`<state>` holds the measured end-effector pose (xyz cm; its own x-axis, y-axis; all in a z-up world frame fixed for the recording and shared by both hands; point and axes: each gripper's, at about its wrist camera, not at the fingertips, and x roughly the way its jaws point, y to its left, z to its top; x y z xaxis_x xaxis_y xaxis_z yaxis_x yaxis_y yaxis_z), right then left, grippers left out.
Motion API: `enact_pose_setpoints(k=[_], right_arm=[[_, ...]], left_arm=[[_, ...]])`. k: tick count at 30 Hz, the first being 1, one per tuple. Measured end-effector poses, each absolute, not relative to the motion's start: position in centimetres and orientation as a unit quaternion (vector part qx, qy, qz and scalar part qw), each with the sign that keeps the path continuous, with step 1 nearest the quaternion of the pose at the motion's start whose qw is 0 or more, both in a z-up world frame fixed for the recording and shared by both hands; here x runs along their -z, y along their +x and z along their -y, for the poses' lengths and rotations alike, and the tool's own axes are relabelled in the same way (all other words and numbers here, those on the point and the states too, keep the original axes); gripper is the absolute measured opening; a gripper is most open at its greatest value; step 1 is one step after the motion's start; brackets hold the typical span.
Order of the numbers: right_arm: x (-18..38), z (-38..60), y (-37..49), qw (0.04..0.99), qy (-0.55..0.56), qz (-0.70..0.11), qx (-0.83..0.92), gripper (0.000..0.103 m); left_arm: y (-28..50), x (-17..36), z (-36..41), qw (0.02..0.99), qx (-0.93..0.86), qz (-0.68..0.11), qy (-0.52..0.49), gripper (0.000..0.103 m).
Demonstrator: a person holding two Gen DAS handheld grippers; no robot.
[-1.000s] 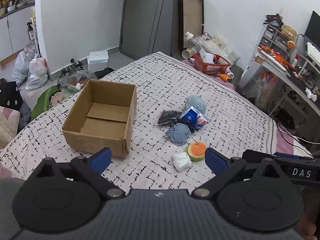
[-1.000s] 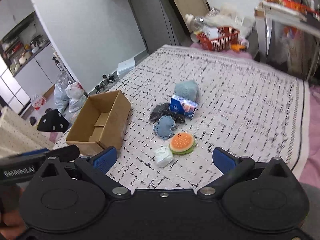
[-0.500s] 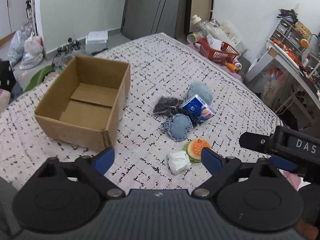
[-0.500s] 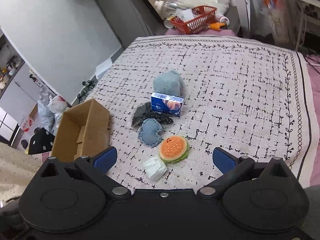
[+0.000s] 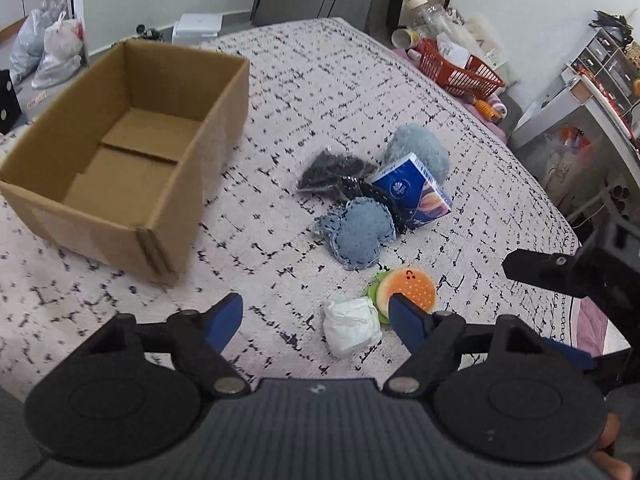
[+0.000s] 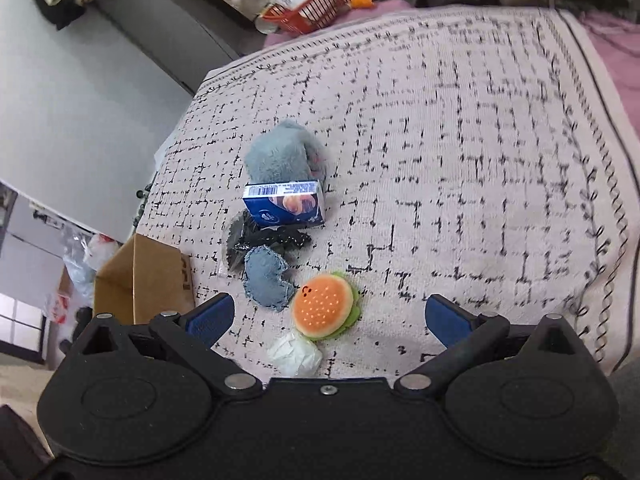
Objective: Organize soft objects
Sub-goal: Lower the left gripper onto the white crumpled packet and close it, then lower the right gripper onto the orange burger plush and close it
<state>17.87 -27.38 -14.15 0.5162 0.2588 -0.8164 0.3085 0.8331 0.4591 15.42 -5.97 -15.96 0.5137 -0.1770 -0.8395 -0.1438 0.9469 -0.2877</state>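
Cardboard box (image 5: pixel 120 152): empty; six soft items incl. burger toy (image 6: pixel 323 306), white wad (image 5: pixel 352 330) unsorted on bed; left gripper (image 5: pixel 316 316) narrowing, right gripper (image 6: pixel 326 316) wide, both empty

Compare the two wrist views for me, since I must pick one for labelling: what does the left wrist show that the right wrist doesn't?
Only the left wrist view shows inside the cardboard box, which holds nothing, and the right gripper entering at the right edge. Only the right wrist view shows the barcode side of the blue tissue pack. Both show the burger toy, white wad, denim heart and patterned bedspread.
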Motion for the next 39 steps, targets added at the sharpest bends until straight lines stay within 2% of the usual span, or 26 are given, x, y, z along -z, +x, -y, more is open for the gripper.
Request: enact_pose_setpoints(k=[6,15,17,19,20,24,39], right_arm=[[15.7,28.1,18.7,0.809,0.309,-0.499,0.035,0.103],[17.8,29.2,19.9,0.778,0.363,-0.511,0.037,0.103],[18.2,29.5,19.9,0.772,0.376,-0.512,0.038,0.102],[18.7,29.8,20.0,0.765,0.386,-0.514,0.042,0.099],[19.0,29.9,20.2,0.76,0.392,-0.516,0.042,0.098],[20.3,29.5,20.8,0.738,0.409,-0.535,0.036,0.086],[22.4,27.3,23.2,0.733,0.36,-0.574,0.055,0.079]], left_arm=[[16.5,18.1,6.9,0.845,0.009,-0.506,-0.176,0.079],[17.8,20.7,8.3,0.833,0.006,-0.521,-0.186,0.064],[18.0,21.3,8.5,0.827,0.001,-0.53,-0.188,0.055],[18.1,21.8,8.4,0.822,0.002,-0.531,-0.207,0.041],[18.2,21.9,8.3,0.821,0.0,-0.529,-0.215,0.04],[18.1,22.1,8.3,0.82,-0.006,-0.525,-0.226,0.038],[18.4,21.7,6.2,0.822,-0.008,-0.516,-0.239,0.037]])
